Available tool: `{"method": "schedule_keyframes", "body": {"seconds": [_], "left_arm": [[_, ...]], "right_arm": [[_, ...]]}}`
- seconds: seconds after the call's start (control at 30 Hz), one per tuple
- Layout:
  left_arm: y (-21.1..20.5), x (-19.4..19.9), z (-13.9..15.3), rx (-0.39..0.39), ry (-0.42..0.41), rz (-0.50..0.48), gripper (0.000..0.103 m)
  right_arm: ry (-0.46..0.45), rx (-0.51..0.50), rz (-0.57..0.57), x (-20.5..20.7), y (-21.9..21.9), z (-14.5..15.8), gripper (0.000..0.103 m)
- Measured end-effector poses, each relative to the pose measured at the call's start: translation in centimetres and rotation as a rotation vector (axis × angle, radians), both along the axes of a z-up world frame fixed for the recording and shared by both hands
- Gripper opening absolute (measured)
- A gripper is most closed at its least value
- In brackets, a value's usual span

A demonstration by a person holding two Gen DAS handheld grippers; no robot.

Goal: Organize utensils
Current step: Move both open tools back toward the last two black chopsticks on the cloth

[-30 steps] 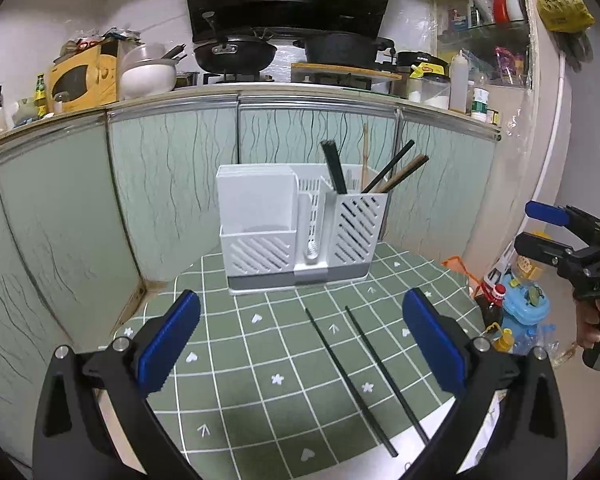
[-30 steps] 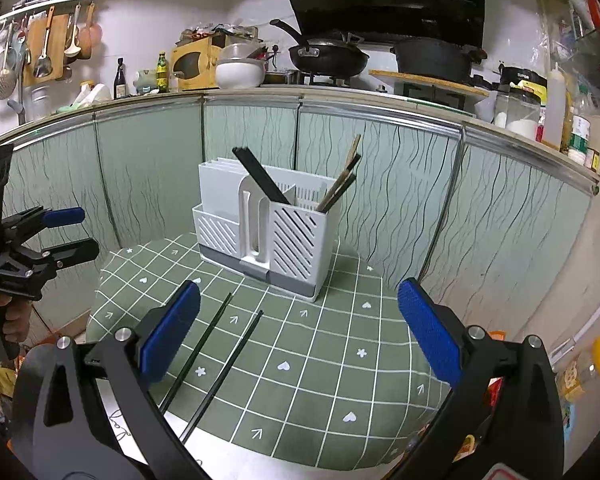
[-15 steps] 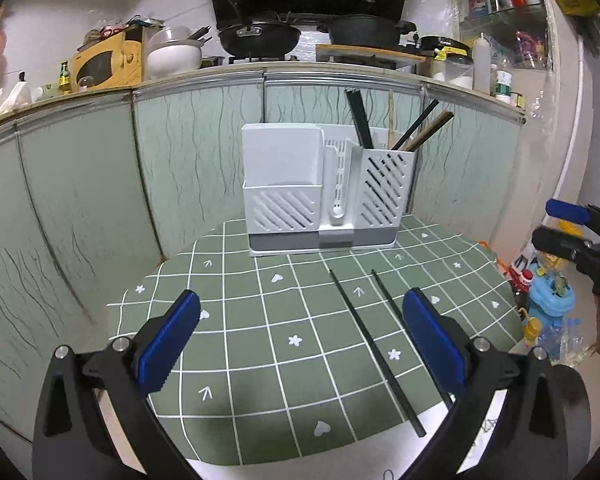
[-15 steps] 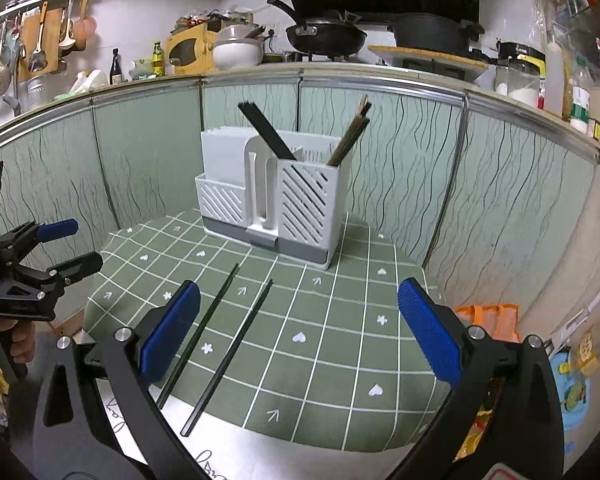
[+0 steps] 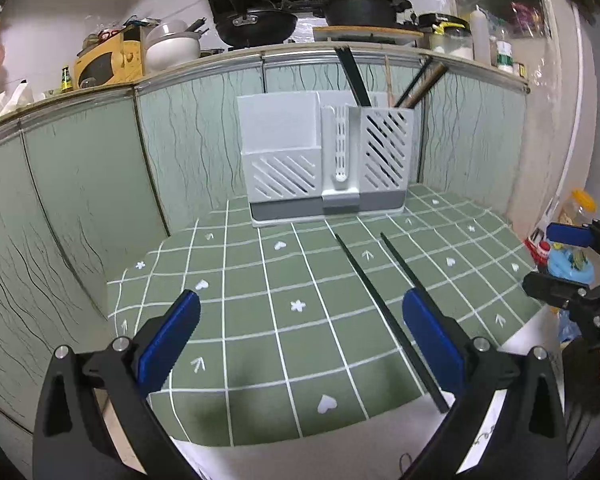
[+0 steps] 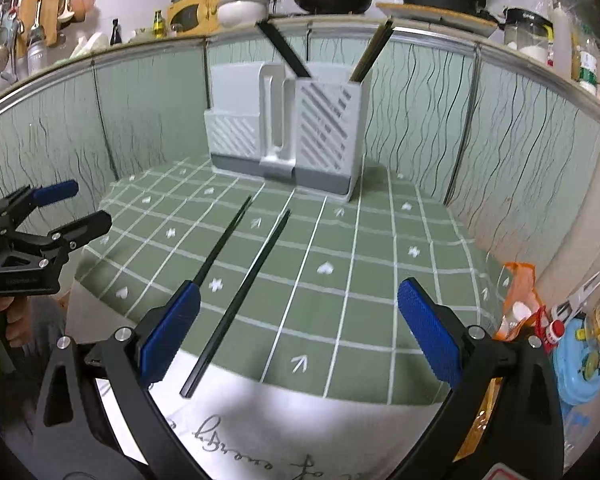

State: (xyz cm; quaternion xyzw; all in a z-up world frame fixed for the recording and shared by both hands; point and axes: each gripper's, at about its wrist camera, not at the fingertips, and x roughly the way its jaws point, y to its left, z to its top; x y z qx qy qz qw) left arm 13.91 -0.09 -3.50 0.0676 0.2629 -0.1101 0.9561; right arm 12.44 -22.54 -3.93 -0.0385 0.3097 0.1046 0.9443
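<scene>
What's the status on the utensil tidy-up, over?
Left gripper open, empty. Right gripper open, empty. Two black chopsticks lie loose on the green mat, before the white holder. Path clear.

Table covered by a green grid-patterned cloth. At upper centre of the frame stands a grey utensil holder; two black chopsticks lie side by side, centre right.

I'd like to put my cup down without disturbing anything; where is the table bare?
Bare: the green checked tablecloth left of the two black chopsticks, and right of them in the right wrist view. Crowded: the far edge, with the white slotted utensil holder.
</scene>
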Motion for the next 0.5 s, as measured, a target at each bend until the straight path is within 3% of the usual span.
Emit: {"method": "schedule_keyframes", "body": {"seconds": [0.23,0.5], "left_arm": [[-0.1,-0.9,-2.1,0.011,0.031,0.001,0.099],[0.4,-1.1,-4.0,0.01,0.079,0.026,0.099]], "right_arm": [[0.061,0.021,0.023,0.0,1.4,-2.8,0.09],[0.125,0.018,0.063,0.4,4.1,-5.4,0.061]]}}
